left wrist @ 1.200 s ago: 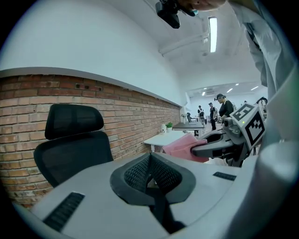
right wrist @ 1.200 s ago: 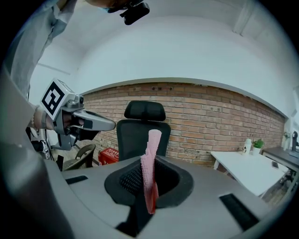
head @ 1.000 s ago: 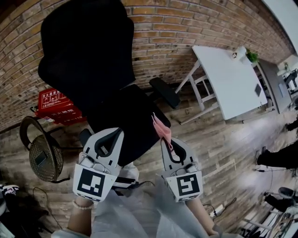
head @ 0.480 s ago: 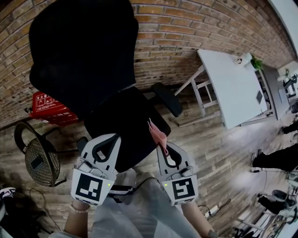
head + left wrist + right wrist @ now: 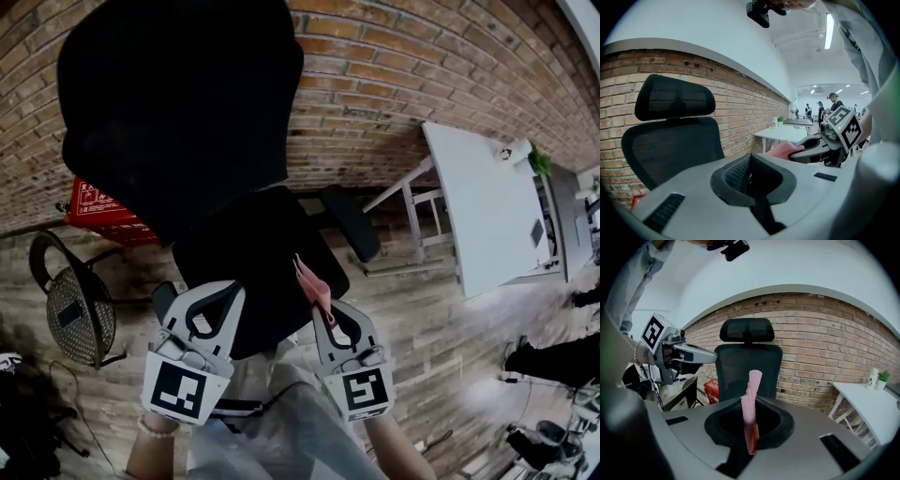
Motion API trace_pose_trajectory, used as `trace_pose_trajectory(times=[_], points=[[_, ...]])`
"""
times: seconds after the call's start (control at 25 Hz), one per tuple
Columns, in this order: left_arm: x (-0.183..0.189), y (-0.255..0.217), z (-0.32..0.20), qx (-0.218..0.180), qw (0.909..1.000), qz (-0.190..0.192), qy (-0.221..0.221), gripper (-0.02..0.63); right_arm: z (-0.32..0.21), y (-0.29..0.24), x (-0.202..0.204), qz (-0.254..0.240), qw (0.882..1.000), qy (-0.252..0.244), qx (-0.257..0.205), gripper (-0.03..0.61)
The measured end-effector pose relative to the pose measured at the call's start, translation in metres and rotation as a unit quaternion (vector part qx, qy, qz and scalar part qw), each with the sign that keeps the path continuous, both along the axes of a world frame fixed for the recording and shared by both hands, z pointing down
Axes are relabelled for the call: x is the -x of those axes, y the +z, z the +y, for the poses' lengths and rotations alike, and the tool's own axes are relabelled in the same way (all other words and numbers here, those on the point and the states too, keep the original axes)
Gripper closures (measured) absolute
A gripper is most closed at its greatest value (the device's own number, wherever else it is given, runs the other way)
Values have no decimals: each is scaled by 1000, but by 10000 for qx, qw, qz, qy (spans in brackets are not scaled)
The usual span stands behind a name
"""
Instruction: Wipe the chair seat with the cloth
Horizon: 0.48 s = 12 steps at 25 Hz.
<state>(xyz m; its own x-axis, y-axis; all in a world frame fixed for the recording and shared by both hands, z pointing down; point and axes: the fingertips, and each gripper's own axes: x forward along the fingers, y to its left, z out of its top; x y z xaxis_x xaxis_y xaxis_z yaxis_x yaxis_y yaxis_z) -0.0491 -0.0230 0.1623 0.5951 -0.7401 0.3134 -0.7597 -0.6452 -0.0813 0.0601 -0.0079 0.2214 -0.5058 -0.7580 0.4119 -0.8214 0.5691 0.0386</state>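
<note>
I cannot see all of the chair seat (image 5: 253,258) from the head view. It is black and dark, and the near edge of it is hidden behind my two grippers. The legs under it do not show at all. In both gripper views each gripper's own gray body blocks the seat, so I only get the chair back (image 5: 747,366) and the headrest (image 5: 747,330) in front of the brick wall (image 5: 820,343). The cloth (image 5: 310,278) is pink and thin, with a bumpy feel to its surface. In the right gripper view it (image 5: 751,401) stands up like a narrow strip with a little curl at the top, and its lower end goes down into the jaws where I lose it. From above it sits over the right front part of the seat, near the black armrest (image 5: 351,221) — I cannot tell if it touches the seat or hangs just over it. The right gripper (image 5: 324,305) is closed tight on the bottom of the cloth, with the jaws pressed against both sides of it. The left gripper (image 5: 214,292) is over the left front of the seat, and its jaws (image 5: 750,176) are pressed together with nothing in them. A red box (image 5: 101,212) is on the floor to the left of the chair and a white table (image 5: 487,220) stands off to the right.
</note>
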Motion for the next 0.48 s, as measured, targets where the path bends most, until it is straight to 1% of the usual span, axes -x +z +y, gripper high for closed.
trace_pose_trajectory(times=[0.12, 0.28, 0.36, 0.48], points=[[0, 14, -10, 151, 9997, 59, -201, 595, -16, 19, -4, 82, 9997, -186, 117, 524], [-2, 43, -28, 148, 9993, -121, -336, 595, -43, 55, -7, 94, 9989, -409, 206, 523], [-4, 58, -36, 135, 9990, -164, -390, 595, -56, 73, -10, 102, 9986, -448, 269, 524], [-5, 83, -45, 229, 9985, -163, -479, 595, -72, 102, -12, 105, 9982, -422, 419, 524]])
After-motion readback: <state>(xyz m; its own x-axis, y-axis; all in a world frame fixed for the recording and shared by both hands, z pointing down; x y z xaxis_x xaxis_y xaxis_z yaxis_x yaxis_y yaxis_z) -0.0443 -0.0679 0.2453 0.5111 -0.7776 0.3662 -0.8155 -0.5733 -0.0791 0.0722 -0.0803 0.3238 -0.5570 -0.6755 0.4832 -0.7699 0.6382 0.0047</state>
